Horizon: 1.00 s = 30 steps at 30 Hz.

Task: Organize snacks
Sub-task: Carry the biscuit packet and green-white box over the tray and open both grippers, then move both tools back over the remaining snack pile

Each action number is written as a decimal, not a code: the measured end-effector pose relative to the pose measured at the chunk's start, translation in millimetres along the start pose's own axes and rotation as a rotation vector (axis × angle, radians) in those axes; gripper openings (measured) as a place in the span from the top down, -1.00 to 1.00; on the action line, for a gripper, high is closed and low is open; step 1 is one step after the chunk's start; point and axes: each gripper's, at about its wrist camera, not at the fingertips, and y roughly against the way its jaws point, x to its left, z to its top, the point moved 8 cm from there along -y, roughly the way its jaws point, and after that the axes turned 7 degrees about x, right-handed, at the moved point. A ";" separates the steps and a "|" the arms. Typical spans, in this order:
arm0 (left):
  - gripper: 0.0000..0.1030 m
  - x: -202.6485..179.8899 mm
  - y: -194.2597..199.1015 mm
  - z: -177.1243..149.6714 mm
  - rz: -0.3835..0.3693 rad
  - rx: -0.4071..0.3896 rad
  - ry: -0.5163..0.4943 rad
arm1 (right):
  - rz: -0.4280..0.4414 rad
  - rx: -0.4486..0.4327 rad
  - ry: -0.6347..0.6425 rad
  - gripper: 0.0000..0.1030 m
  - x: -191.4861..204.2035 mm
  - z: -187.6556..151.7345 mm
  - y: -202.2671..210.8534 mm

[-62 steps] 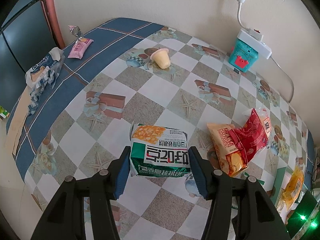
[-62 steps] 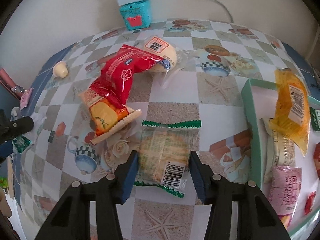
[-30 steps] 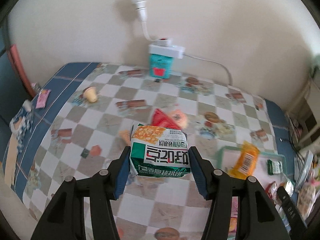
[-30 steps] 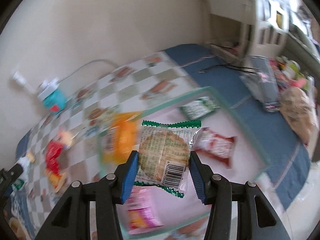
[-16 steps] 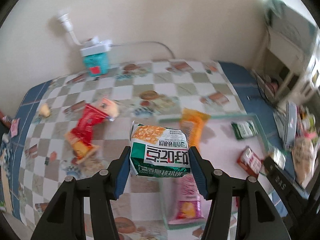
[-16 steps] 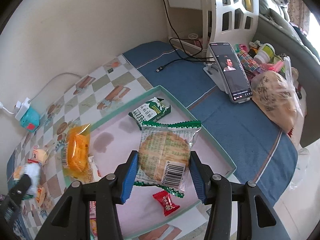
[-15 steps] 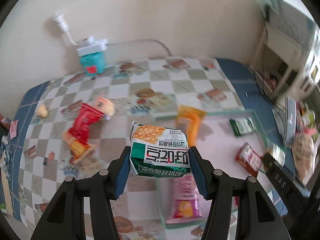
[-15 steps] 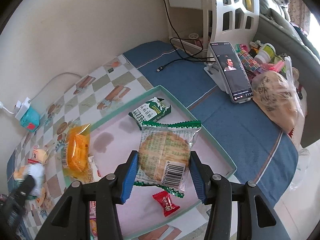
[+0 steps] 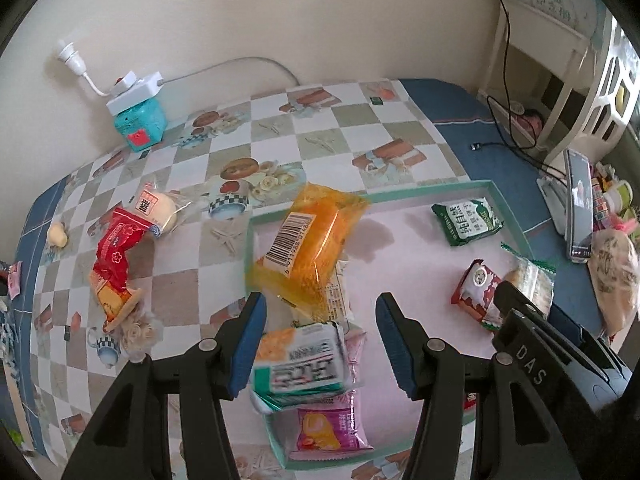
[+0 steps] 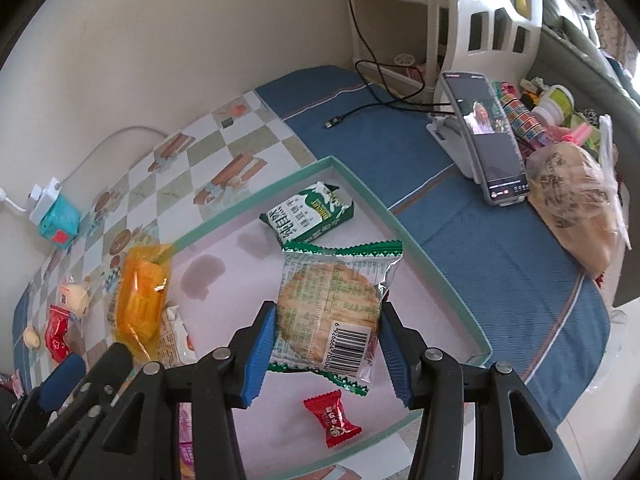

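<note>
Setting both snacks flat inside the shallow teal-rimmed tray (image 9: 432,191) is judged to be the step in hand. The right gripper (image 10: 326,320) is clamped on the clear, green-edged cracker packet (image 10: 328,292), which is held over the tray's bare pink floor. It is best lowered close before the jaws are parted, clear of the small red wrapped candy (image 10: 331,420). The left gripper (image 9: 320,312) has its jaws apart. The blurred green-and-white snack packet (image 9: 300,364) sits between them, with a gap at one pad, above the pink packet (image 9: 332,428) near the tray's corner. Further piling there should be avoided.
</note>
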 end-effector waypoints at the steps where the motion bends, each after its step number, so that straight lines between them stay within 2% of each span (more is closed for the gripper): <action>1: -0.14 0.6 -0.8 0.0 0.005 0.001 0.001 | 0.004 0.005 0.003 -0.04 1.2 -0.5 -1.6; 11: -0.14 44.1 -6.4 3.4 0.057 0.006 0.135 | 0.020 0.064 0.044 -0.05 15.3 -7.1 -21.7; 13: -0.14 55.9 -6.7 3.9 0.064 0.006 0.168 | 0.011 0.071 0.047 -0.11 15.7 -7.7 -22.9; 15: -0.14 66.4 -7.4 3.9 0.069 0.008 0.201 | 0.004 0.072 0.050 -0.34 16.2 -7.1 -23.4; 17: -0.16 80.6 -9.0 2.9 0.075 0.013 0.254 | -0.004 0.072 0.051 -0.43 16.4 -6.6 -23.0; 21: -0.33 101.5 -12.5 -0.4 0.082 0.021 0.332 | -0.021 0.074 0.063 -0.64 18.3 -6.0 -22.6; 24: -0.66 118.6 -17.2 -5.8 0.100 0.034 0.390 | -0.024 0.069 0.076 -0.82 21.5 -5.5 -21.5; 26: -0.70 127.1 -19.7 -9.6 0.108 0.042 0.420 | -0.026 0.063 0.082 -0.98 24.2 -5.2 -20.4; 30: -0.79 150.1 -26.4 -19.1 0.140 0.063 0.493 | -0.011 0.059 0.100 -1.00 32.0 -5.8 -19.5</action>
